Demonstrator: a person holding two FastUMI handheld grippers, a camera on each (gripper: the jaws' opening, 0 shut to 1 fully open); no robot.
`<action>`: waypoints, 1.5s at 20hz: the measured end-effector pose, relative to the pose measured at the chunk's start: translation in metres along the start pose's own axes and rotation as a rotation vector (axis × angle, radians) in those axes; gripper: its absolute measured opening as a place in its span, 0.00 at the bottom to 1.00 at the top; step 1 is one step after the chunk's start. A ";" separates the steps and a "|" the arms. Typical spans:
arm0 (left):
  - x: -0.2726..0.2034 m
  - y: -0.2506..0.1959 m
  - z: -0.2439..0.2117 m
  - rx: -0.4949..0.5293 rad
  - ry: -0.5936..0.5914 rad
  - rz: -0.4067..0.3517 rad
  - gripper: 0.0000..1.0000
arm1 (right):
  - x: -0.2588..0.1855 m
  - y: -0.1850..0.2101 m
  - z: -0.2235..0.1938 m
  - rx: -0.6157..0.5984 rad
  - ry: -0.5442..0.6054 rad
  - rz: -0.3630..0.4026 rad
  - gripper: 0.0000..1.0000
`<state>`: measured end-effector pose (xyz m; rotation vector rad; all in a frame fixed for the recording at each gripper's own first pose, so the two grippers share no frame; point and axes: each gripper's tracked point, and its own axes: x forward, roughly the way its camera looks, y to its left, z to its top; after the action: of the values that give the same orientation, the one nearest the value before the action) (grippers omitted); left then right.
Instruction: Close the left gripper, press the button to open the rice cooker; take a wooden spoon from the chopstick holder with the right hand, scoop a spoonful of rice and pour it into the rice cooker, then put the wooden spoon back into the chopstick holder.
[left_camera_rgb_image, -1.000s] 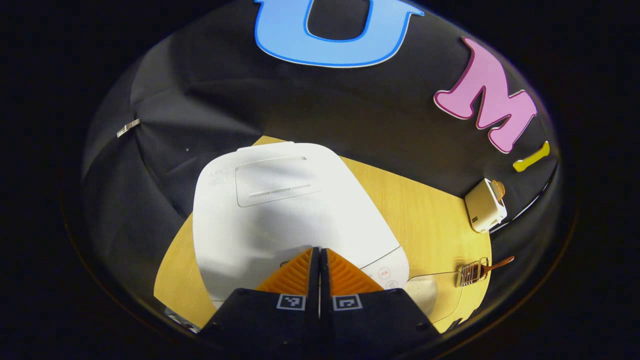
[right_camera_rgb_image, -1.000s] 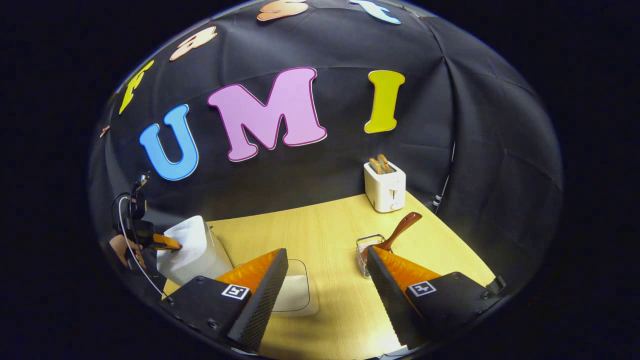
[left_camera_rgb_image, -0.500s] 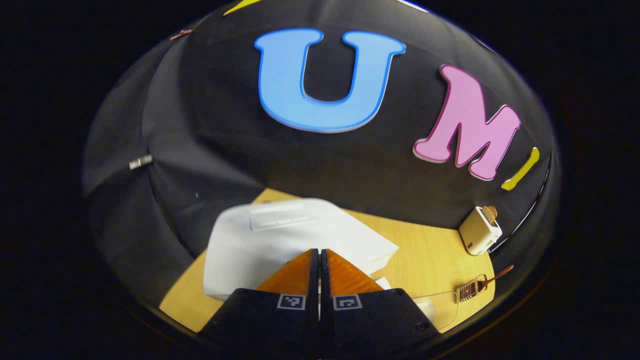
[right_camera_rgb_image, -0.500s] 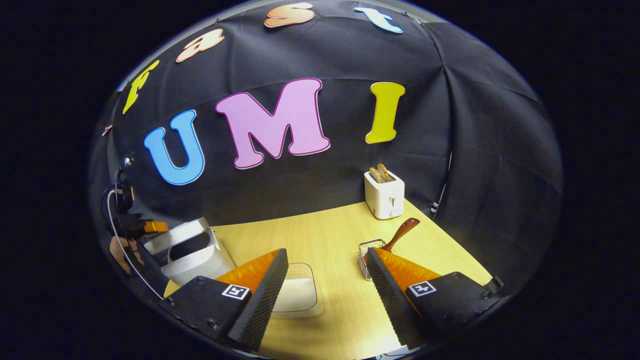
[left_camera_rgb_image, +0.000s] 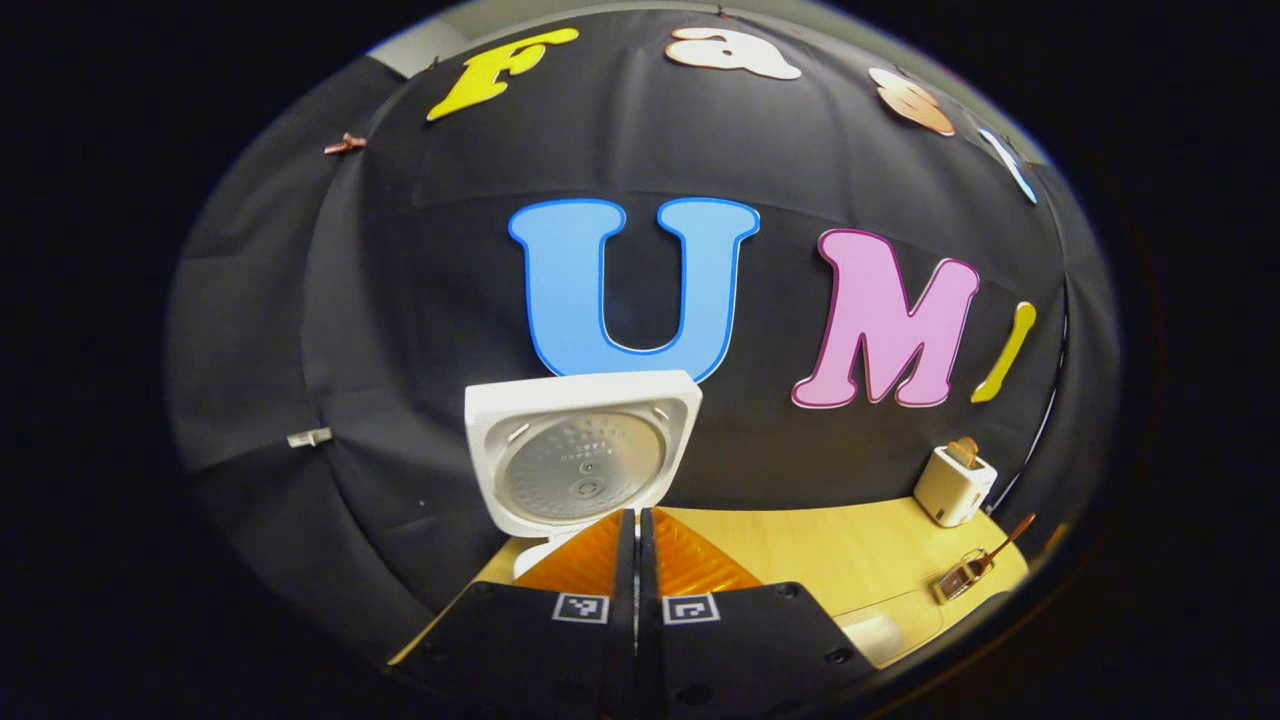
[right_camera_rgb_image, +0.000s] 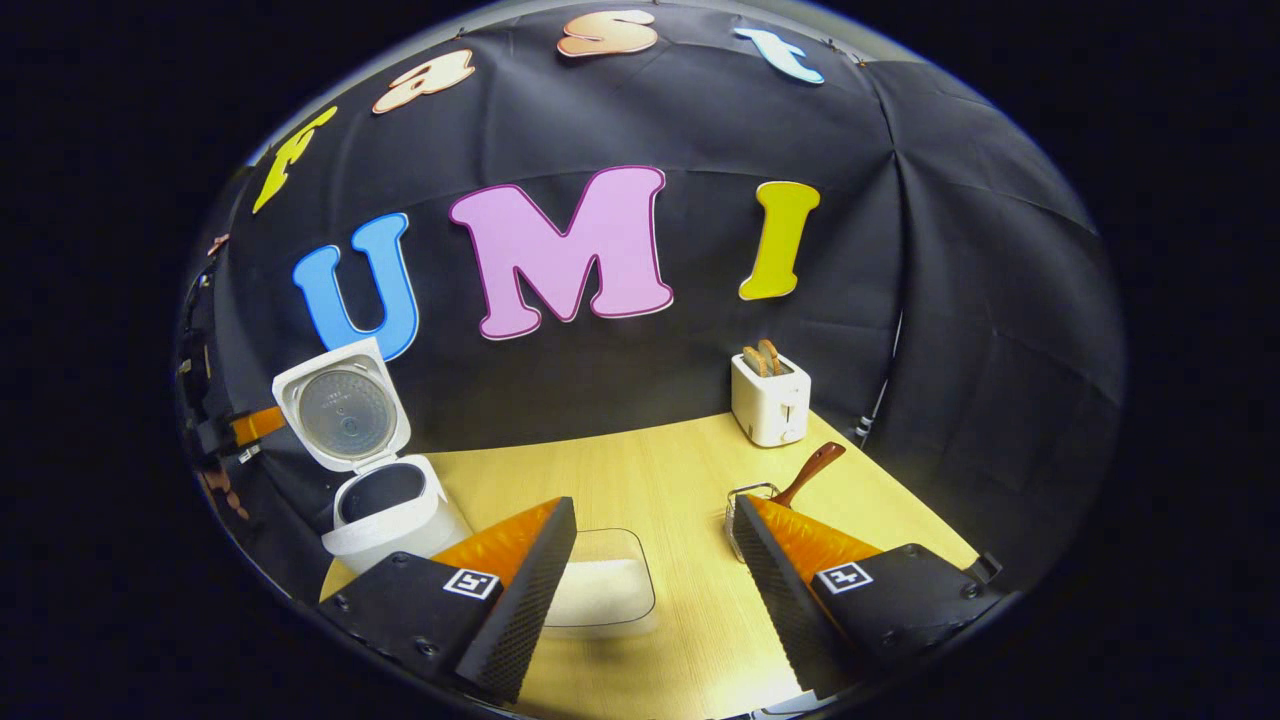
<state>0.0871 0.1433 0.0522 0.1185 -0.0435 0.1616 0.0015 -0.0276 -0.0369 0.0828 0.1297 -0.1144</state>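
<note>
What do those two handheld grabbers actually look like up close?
Each gripper, left and right, has two wedge-shaped fingers with ribbed inner faces, mounted on black blocks. Each block carries a small square black-and-white marker and screws.

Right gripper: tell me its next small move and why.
Probably move the right gripper forward and to the right, toward the wooden spoon standing in the chopstick holder. The rice cooker already stands with its lid up, so the button step looks done, and the right jaws are wide open and hold nothing.
</note>
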 end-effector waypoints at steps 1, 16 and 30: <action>-0.008 -0.006 -0.001 0.017 -0.007 -0.018 0.05 | 0.002 -0.002 -0.001 0.000 0.002 -0.004 0.99; -0.062 -0.119 -0.048 -0.143 0.077 -0.047 0.96 | 0.110 -0.127 -0.045 -0.001 0.128 0.058 0.99; -0.102 -0.133 -0.097 -0.070 0.199 0.158 0.95 | 0.238 -0.179 -0.104 0.152 0.272 0.107 0.99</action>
<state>0.0114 0.0087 -0.0651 0.0284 0.1400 0.3286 0.2013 -0.2208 -0.1848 0.2567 0.3879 -0.0055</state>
